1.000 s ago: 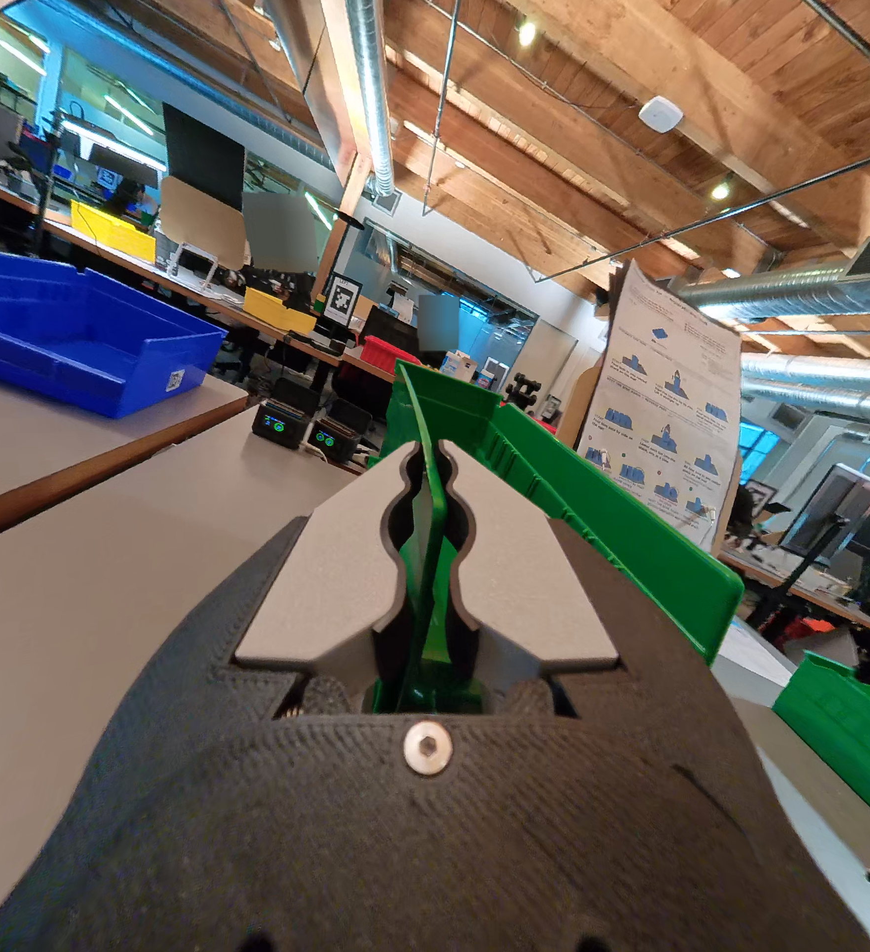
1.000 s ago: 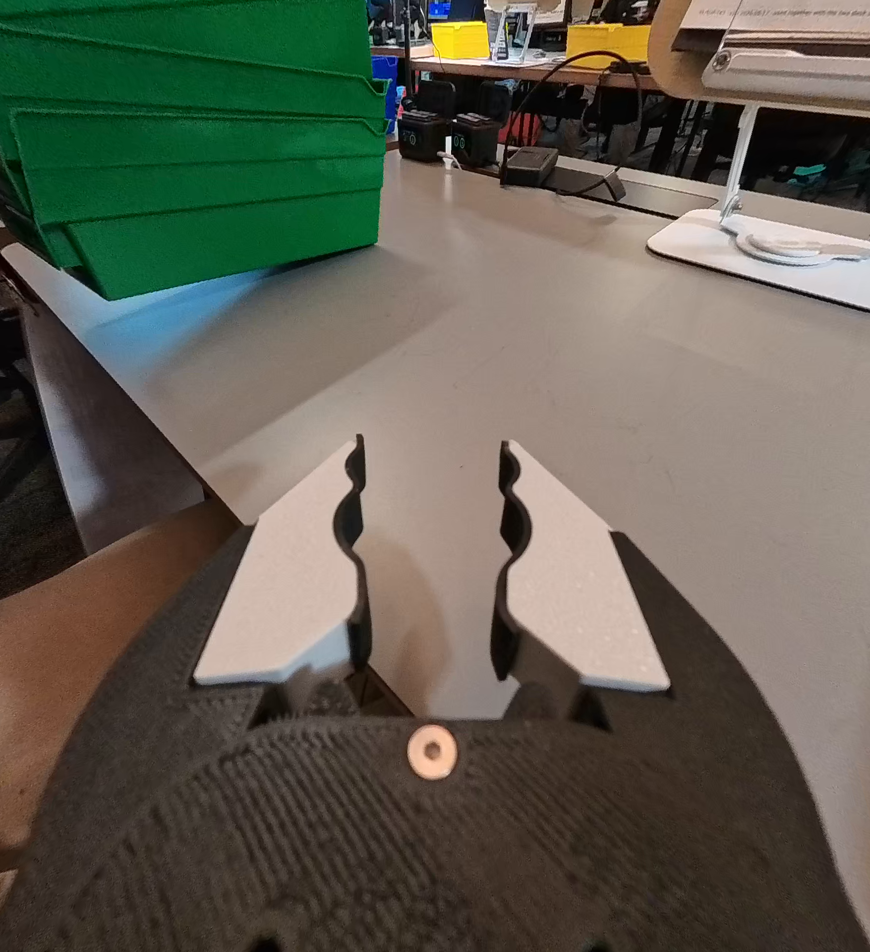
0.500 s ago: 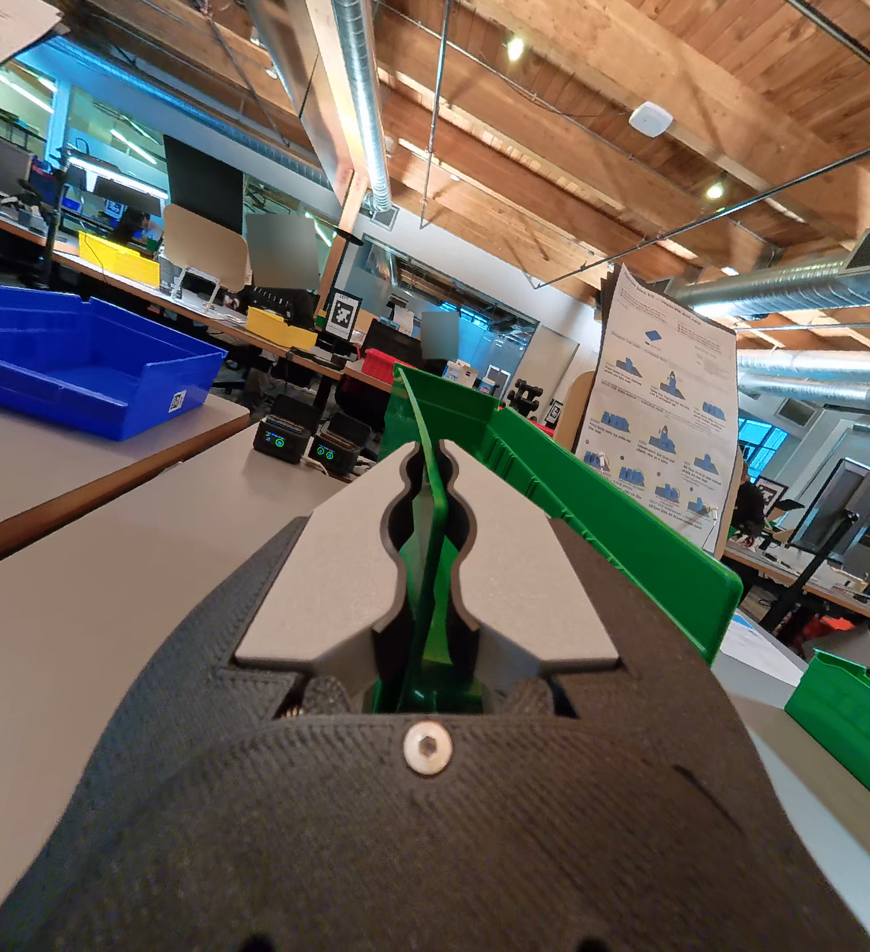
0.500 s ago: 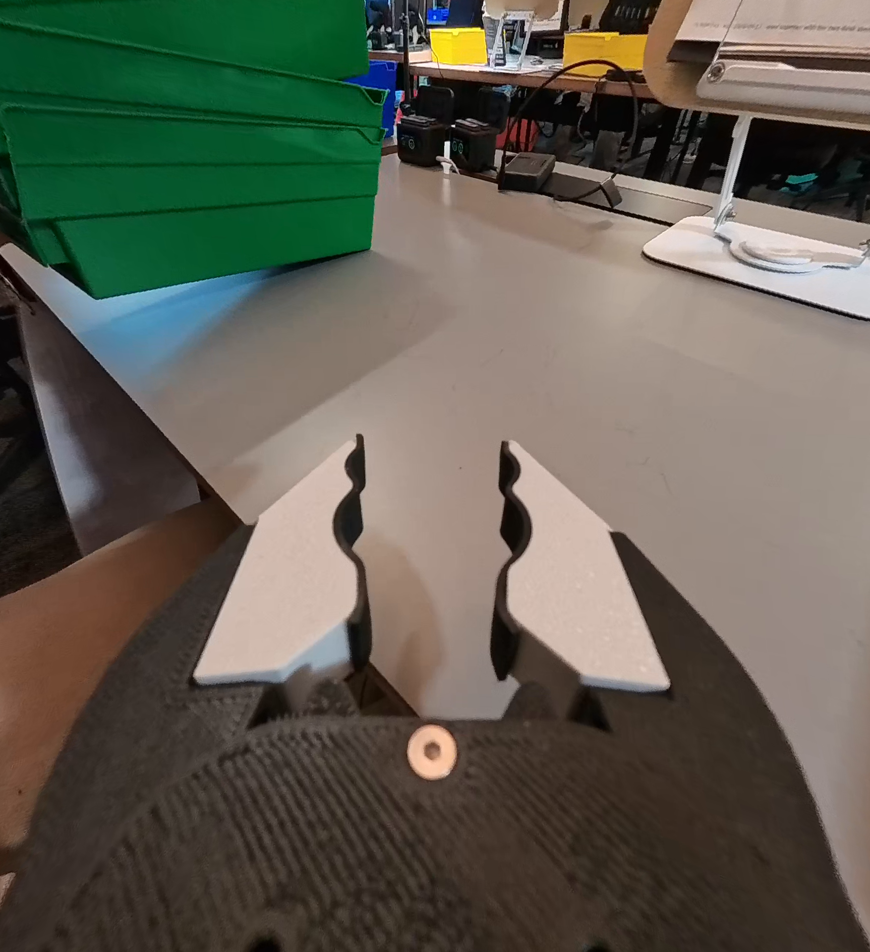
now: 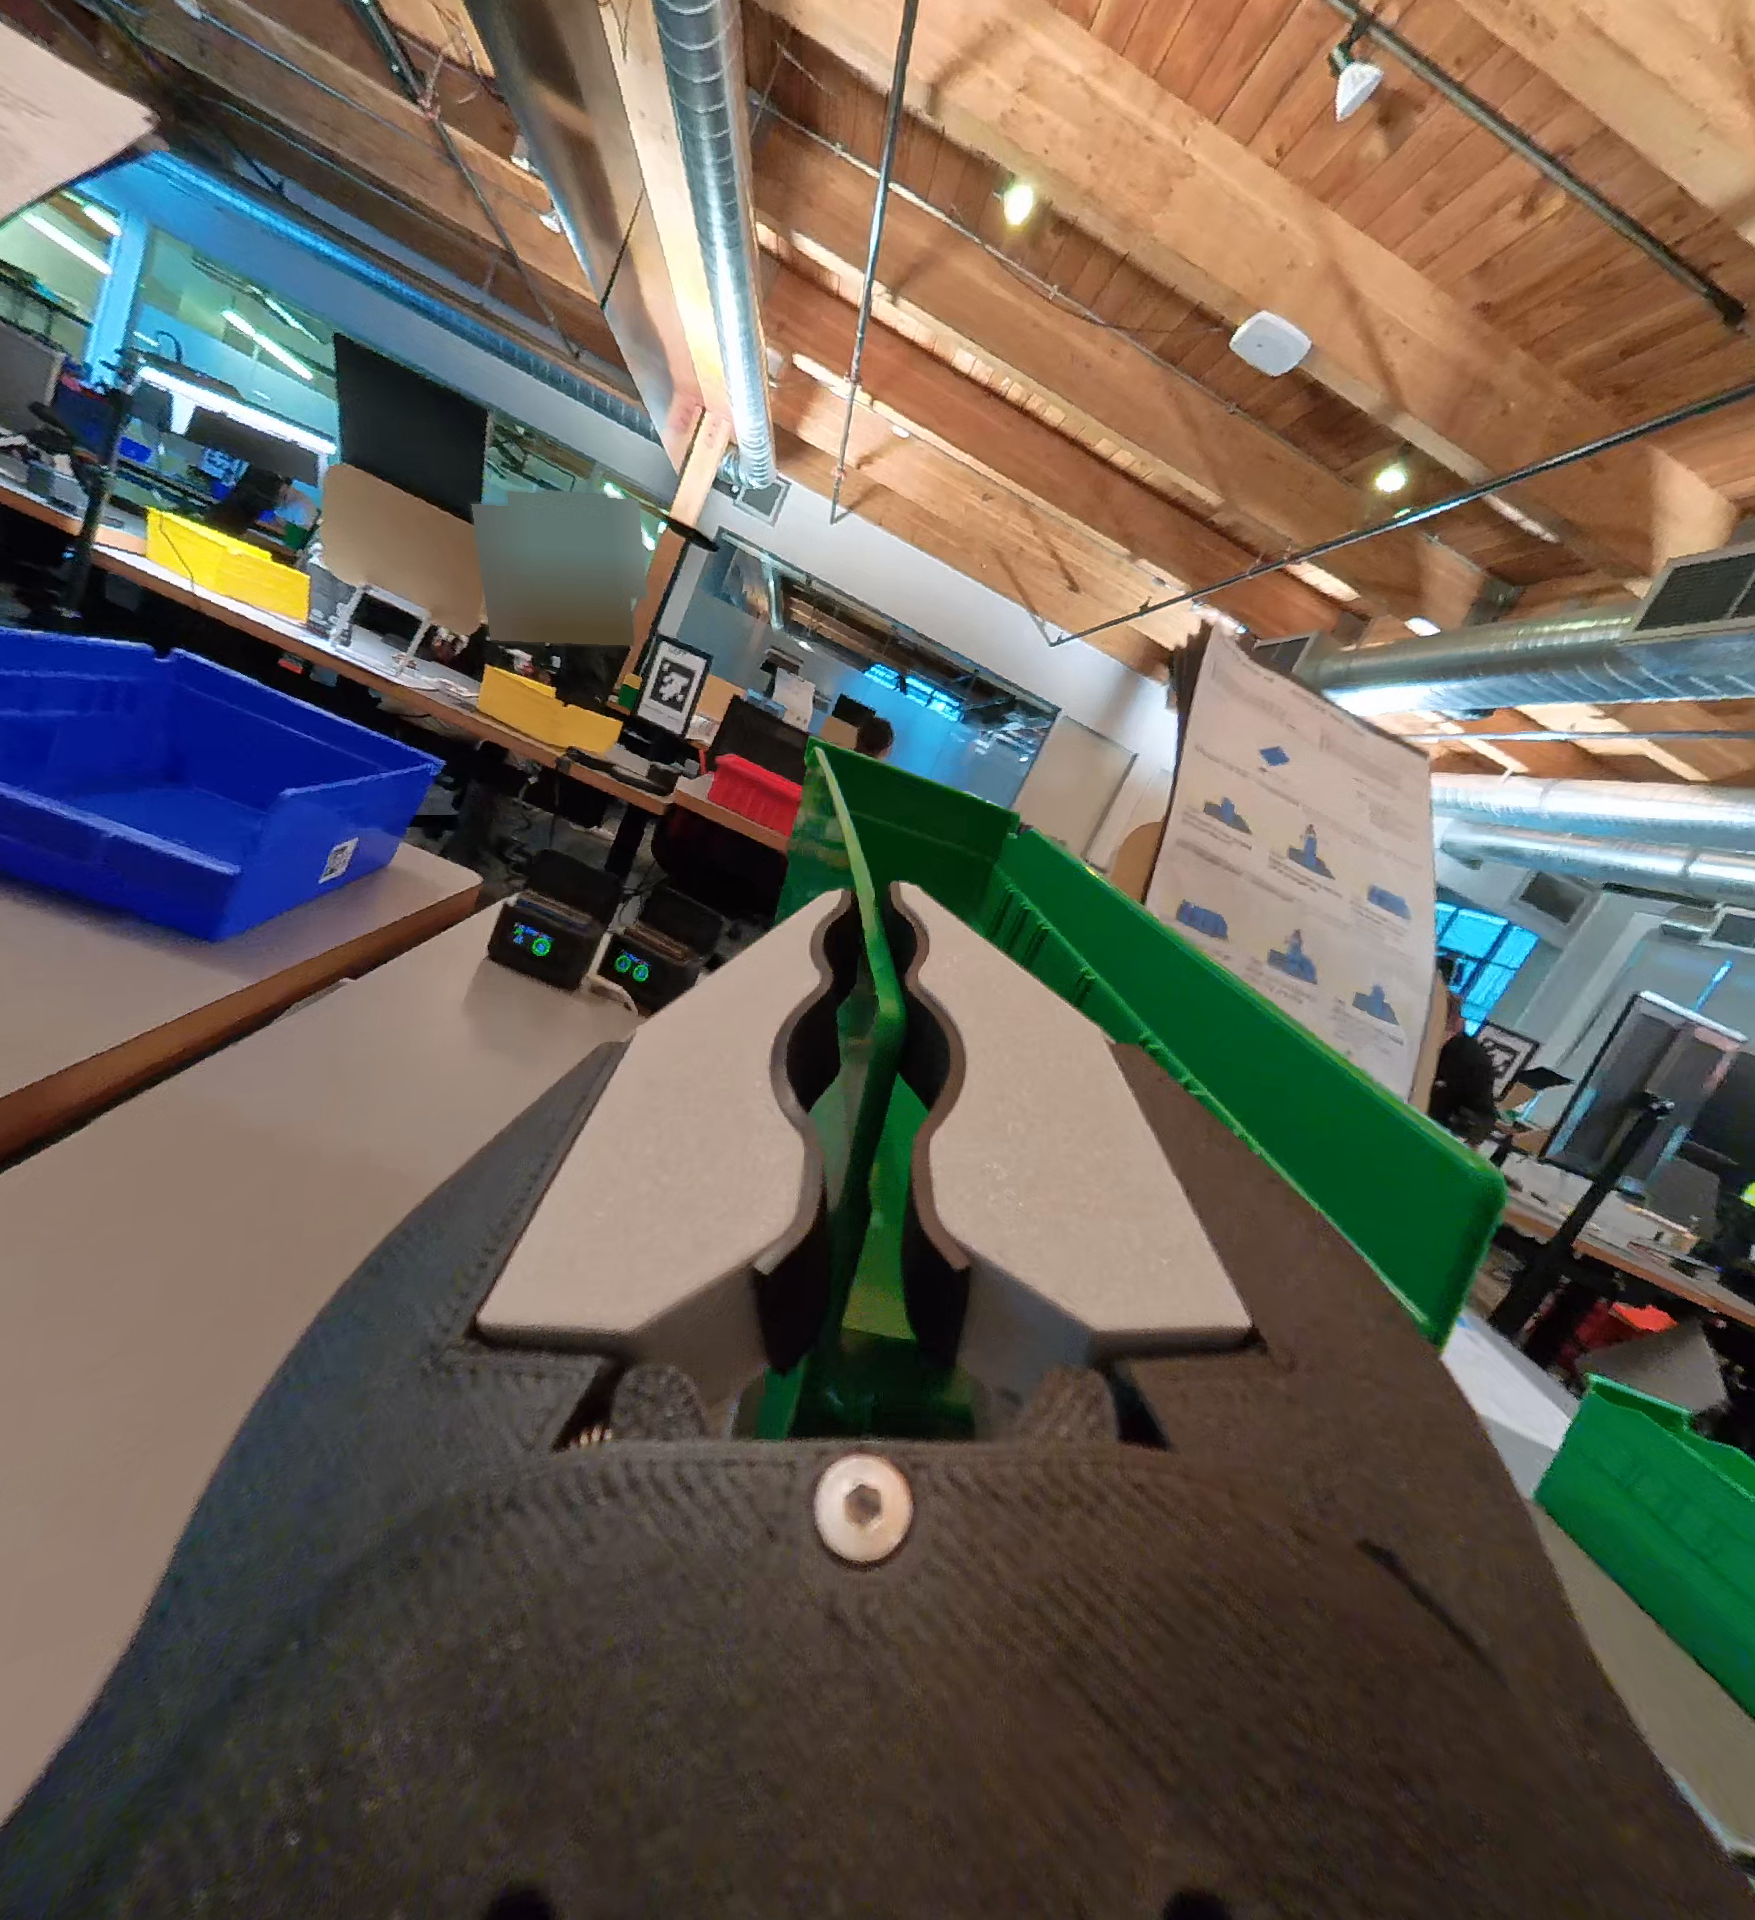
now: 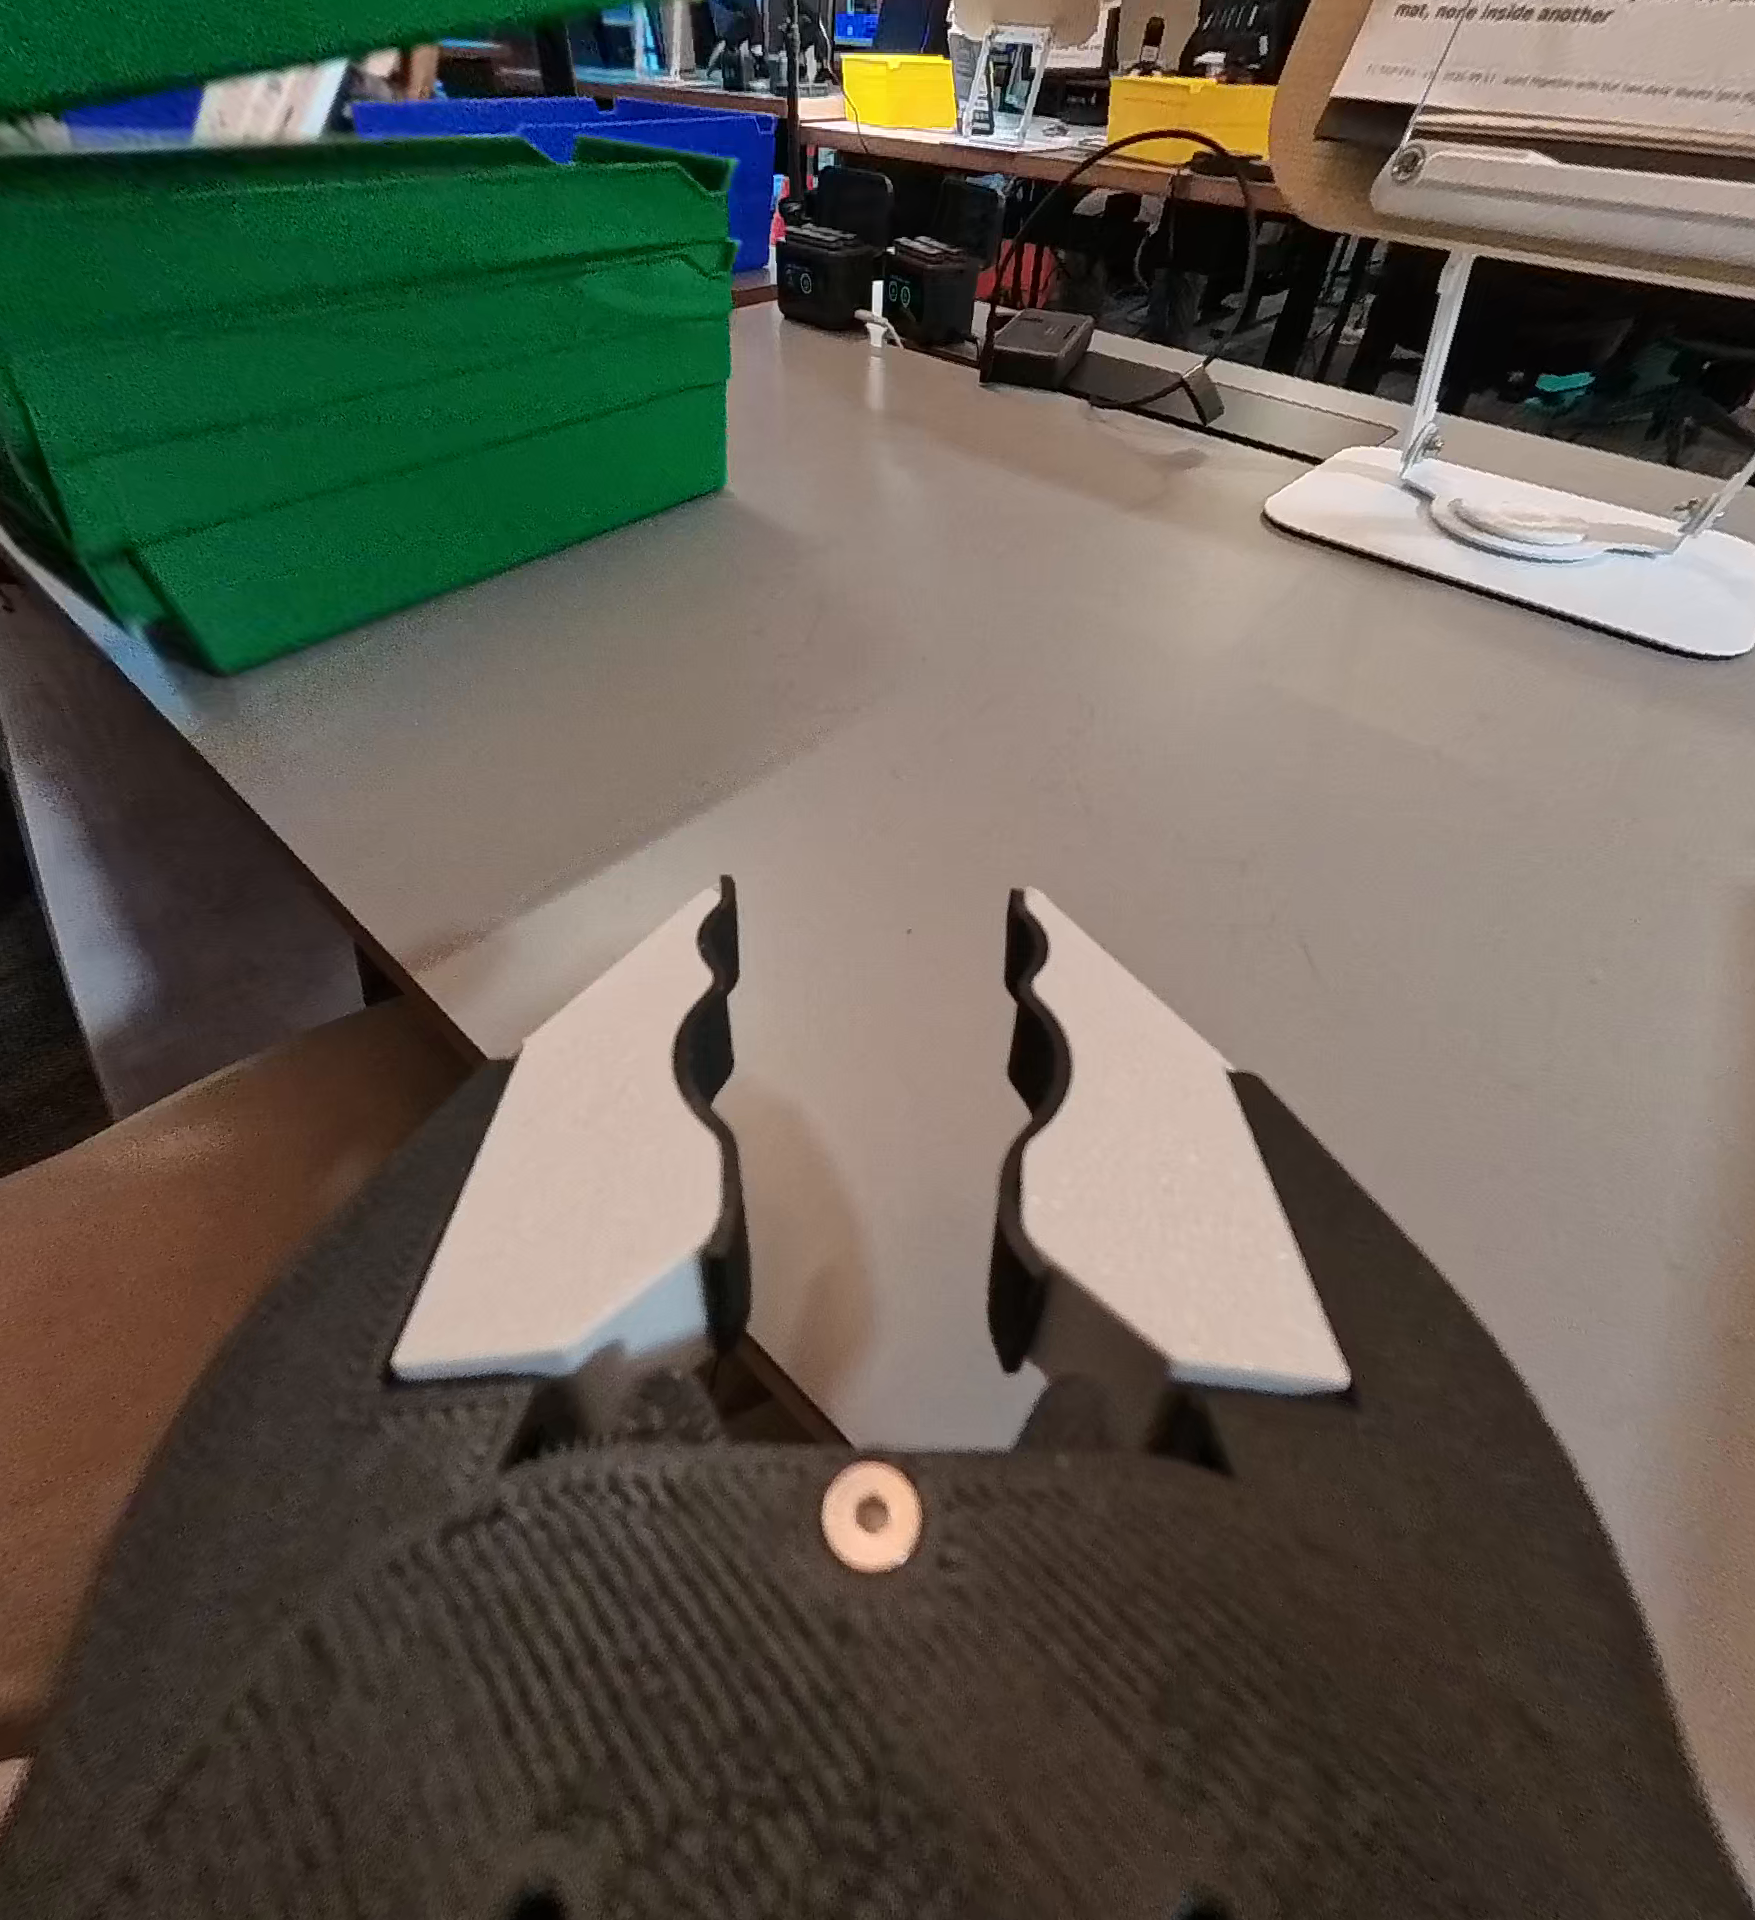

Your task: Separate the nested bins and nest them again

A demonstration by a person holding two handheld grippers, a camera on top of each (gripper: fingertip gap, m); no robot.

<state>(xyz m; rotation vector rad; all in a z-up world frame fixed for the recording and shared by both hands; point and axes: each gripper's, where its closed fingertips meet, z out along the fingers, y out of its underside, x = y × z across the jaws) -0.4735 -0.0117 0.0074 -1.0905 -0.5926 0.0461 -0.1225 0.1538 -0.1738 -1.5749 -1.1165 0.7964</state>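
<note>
Two tongs are at work over a grey counter (image 6: 1216, 831). The left tongs (image 5: 868, 914) are closed tight on the thin side wall of a lifted green bin (image 5: 1247, 1049), whose long wall runs away to the right and up, clear of the counter. In the right wrist view, a strip of green along the top-left edge hangs just above a stack of nested green bins (image 6: 364, 416); a narrow gap shows between the two. The stack sits at the counter's near-left corner, tilted slightly, and blurred. Part of another green bin wall (image 5: 1704, 1558) shows low at the right edge of the left wrist view.

The right tongs (image 6: 871, 904) stand wide apart with nothing between them, low over bare counter and well to the right of the stack.

Around them: a blue bin (image 5: 156, 821) rests on a neighbouring counter to the left. Two small black charger cases (image 6: 878, 281) with lit displays sit at the far edge of the counter, beside a black power adapter (image 6: 1039, 343) with its cable. A white stand base (image 6: 1527, 561) carries a clear holder and an instruction sheet (image 5: 1288, 862) at the far right. Yellow bins (image 6: 899, 88) line benches farther back. A tan surface (image 6: 125, 1299) lies below the counter edge by the right tongs; what it is I cannot tell.
</note>
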